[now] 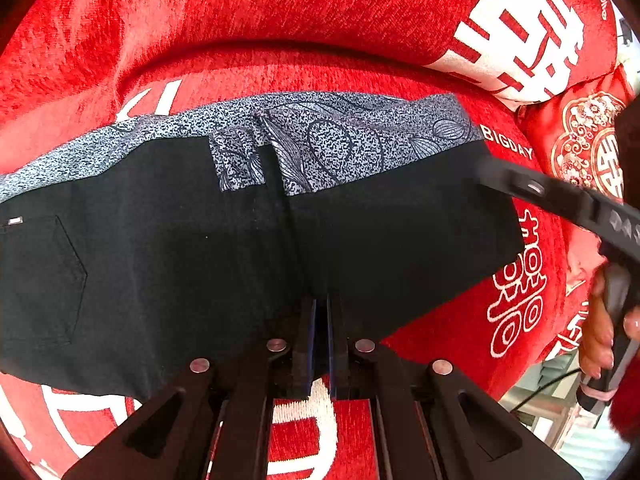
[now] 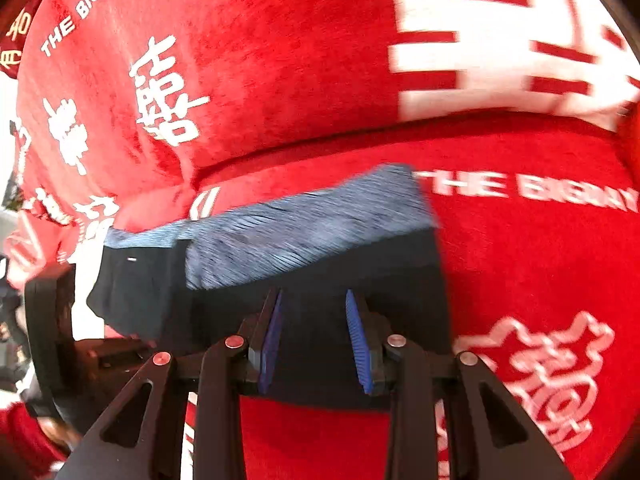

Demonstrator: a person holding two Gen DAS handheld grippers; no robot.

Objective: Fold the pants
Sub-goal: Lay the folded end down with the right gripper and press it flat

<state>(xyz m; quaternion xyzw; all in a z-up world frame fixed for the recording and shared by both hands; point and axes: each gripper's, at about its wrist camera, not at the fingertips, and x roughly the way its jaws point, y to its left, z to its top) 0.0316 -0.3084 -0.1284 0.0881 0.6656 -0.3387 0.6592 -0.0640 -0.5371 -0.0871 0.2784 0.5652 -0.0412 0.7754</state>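
Black pants point(image 1: 160, 248) with a grey patterned inner waistband point(image 1: 340, 140) lie folded on a red blanket point(image 1: 280, 68). My left gripper point(image 1: 322, 304) points down at their near edge, shut on a pinch of the black cloth beside a crease. In the right wrist view, which is blurred, the pants point(image 2: 320, 280) lie under my right gripper point(image 2: 316, 320). Its blue pads point(image 2: 358, 344) stand apart above the black cloth, with nothing pressed between them. One black finger point(image 1: 524, 186) of the right gripper reaches over the pants' right edge in the left wrist view.
The red blanket point(image 2: 520, 260) with white lettering covers a cushioned seat and its backrest point(image 2: 280, 60). A red embroidered cushion point(image 1: 580, 152) lies at the right. A person's hand point(image 1: 600, 336) holds the right gripper's handle. The left gripper's body point(image 2: 48, 320) shows at the left edge.
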